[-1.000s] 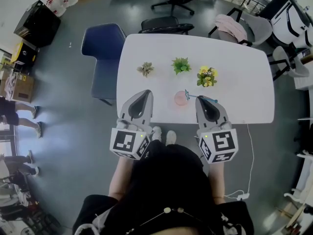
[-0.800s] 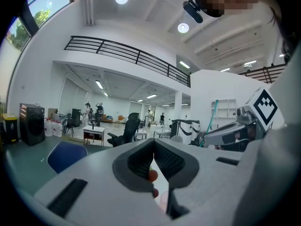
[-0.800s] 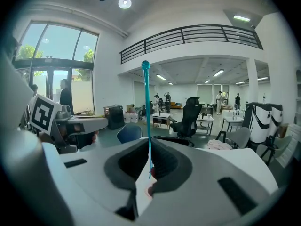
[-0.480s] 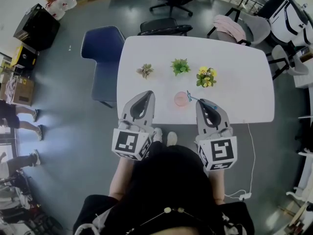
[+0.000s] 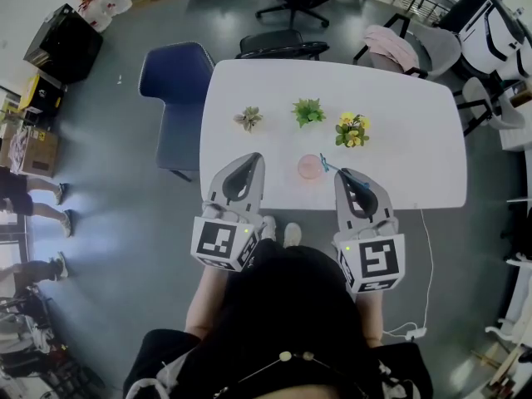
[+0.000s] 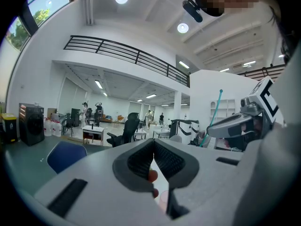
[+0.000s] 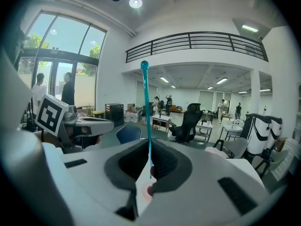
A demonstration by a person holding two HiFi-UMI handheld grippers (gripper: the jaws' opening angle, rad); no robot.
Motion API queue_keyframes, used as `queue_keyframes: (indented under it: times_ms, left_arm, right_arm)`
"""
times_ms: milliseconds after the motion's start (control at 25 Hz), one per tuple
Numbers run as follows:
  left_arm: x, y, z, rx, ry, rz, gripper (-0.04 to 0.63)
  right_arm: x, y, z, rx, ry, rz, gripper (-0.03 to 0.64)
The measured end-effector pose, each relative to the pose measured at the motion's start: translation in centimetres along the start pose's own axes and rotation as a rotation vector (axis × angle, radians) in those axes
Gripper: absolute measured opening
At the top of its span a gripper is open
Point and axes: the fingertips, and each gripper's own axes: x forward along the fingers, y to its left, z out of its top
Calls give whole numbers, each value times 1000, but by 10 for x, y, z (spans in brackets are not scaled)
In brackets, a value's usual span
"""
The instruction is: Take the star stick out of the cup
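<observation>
A pink cup (image 5: 309, 166) stands near the front edge of the white table (image 5: 416, 140). My right gripper (image 5: 354, 176) is shut on a thin teal star stick (image 5: 334, 168), just right of the cup. The stick's far end lies by the cup's right rim; whether it is still inside is unclear. In the right gripper view the stick (image 7: 146, 112) rises straight up from the closed jaws of my right gripper (image 7: 150, 167). My left gripper (image 5: 246, 160) hovers left of the cup, and my left gripper (image 6: 154, 157) is shut on nothing. From there the stick (image 6: 214, 114) shows at right.
Three small potted plants (image 5: 248, 118), (image 5: 308, 111), (image 5: 352, 130) stand in a row behind the cup. A blue chair (image 5: 174, 81) stands left of the table and a black chair (image 5: 281, 43) behind it. People stand far off in the room.
My right gripper has drawn slightly back toward me and risen with the stick, whose far end shifted a little right. The left gripper has hardly moved.
</observation>
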Motion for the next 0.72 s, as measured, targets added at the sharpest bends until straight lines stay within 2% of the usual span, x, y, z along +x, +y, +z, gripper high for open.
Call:
queue_keyframes:
  times_ms: [720]
  left_arm:
    - [-7, 3, 0, -2, -3, 4, 6]
  right_arm:
    - [-2, 4, -1, 12, 3, 4, 18]
